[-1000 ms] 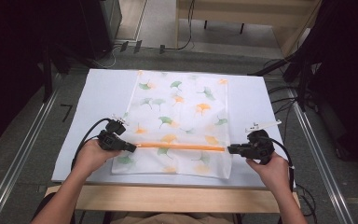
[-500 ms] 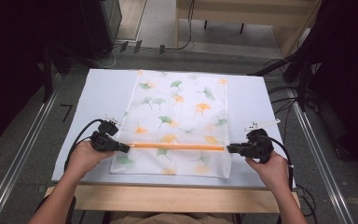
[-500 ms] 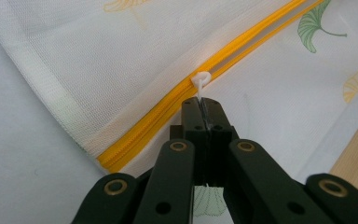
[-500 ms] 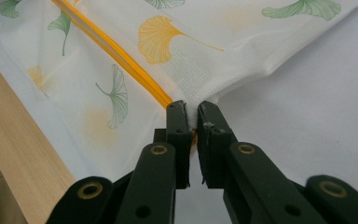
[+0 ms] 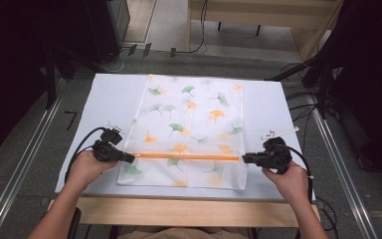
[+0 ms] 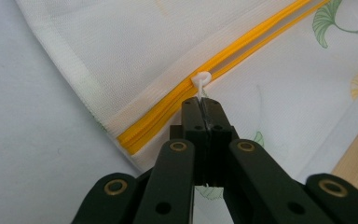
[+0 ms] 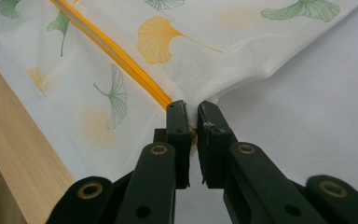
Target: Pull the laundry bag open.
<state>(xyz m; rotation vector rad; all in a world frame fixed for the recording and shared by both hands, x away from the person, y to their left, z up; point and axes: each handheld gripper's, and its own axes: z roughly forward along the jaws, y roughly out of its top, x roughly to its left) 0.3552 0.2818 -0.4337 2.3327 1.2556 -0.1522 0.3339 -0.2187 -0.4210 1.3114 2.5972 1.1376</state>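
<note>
White mesh laundry bag with ginkgo-leaf print (image 5: 189,129) lies flat mid-table. Left gripper (image 6: 200,109) is clamped tight on the white zipper pull (image 6: 200,81) of the orange zipper (image 5: 186,156); right gripper (image 7: 192,116) pinches the bag's edge at the zipper's other end. Zipping step; next, slide the pull along, keeping the fabric taut.

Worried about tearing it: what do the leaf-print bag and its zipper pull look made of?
Bag: thin, matte, translucent woven mesh, probably synthetic; its fine grid weave shows. Zipper pull: glossy white, likely moulded plastic, pinched by the left gripper.
</note>
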